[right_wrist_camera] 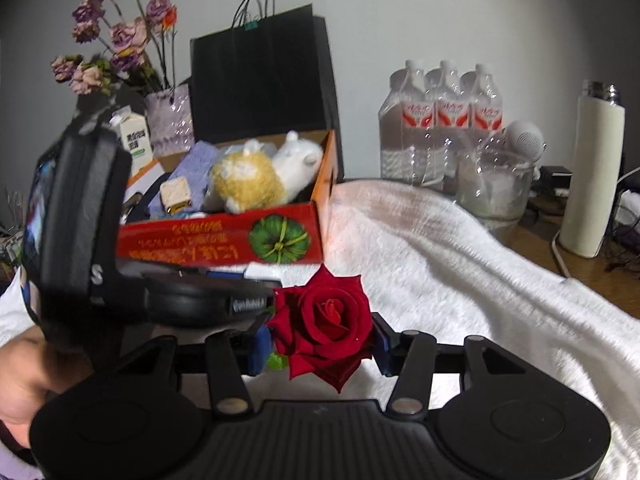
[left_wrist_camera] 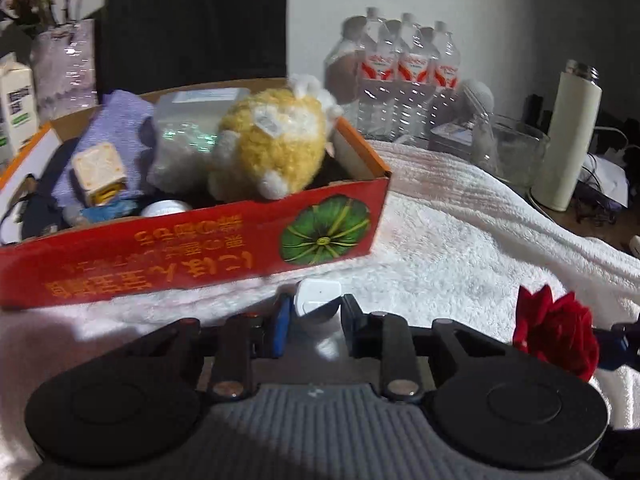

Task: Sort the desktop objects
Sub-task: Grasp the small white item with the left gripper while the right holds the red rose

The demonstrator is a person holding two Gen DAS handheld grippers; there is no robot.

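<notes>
Red rose: a red rose (right_wrist_camera: 326, 326) is held between the blue pads of the right gripper (right_wrist_camera: 320, 346), bloom facing up toward the camera; a bit of green is seen at its lower left. In the left wrist view the same rose (left_wrist_camera: 554, 330) is seen at far right, just above the white towel.
White case: a small white case (left_wrist_camera: 316, 300) is gripped by the left gripper (left_wrist_camera: 314, 320), blue pad (left_wrist_camera: 282, 320) on one side, black finger on the other; case sits at the fingertips, w/ its top poking past them.
Left claw: narrowed on the white case, pads pressed to both sides.
Right claw: closed around the rose, petals bulging out between the pads.
Box: an orange-red cardboard box (left_wrist_camera: 192, 248) w/ a green pumpkin print is set on the white towel (left_wrist_camera: 460, 232), directly ahead of both claws and near them.
Box contents: a yellow plush toy (left_wrist_camera: 268, 148), a purple cloth (left_wrist_camera: 120, 120), a clear plastic bag (left_wrist_camera: 188, 132) and a small cream cube (left_wrist_camera: 100, 168) are seen inside; other bits are too dark to tell.
Behind box: black paper bag (right_wrist_camera: 260, 76), dried flowers in a vase (right_wrist_camera: 170, 116), milk carton (right_wrist_camera: 134, 140).
Right side: pack of water bottles (right_wrist_camera: 440, 120), glass bowl (right_wrist_camera: 496, 192), cream-coloured bottle (right_wrist_camera: 592, 168), all well apart from the claws.
</notes>
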